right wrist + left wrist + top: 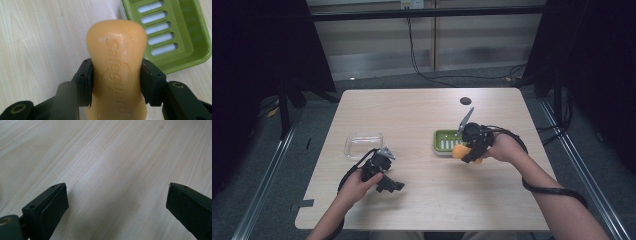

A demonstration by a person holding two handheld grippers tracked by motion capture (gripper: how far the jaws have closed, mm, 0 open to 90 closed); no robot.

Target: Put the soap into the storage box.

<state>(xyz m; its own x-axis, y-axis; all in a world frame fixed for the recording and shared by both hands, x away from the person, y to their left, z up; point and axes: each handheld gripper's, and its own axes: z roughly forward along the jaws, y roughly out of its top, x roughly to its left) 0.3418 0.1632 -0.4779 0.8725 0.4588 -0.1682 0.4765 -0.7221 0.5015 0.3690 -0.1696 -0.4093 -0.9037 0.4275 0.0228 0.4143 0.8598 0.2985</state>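
Observation:
An orange soap bar (pixel 117 67) stamped "Safeguard" is pinched at its waist between the jaws of my right gripper (pixel 116 82). In the high view the soap bar (pixel 460 151) hangs just off the near right corner of a green slotted soap dish (pixel 445 141), held by the right gripper (pixel 469 150). The green soap dish (pixel 175 32) lies beyond the bar in the right gripper view, with nothing in it. My left gripper (pixel 393 186) rests low over the table's near left, its jaws wide apart over bare wood, and reads open in its own view (pixel 117 202).
A clear plastic lid or tray (pixel 363 144) lies on the left part of the wooden table (pixel 422 200), just beyond the left hand. A small dark round mark (pixel 466 100) sits near the far edge. Cables trail from both grippers.

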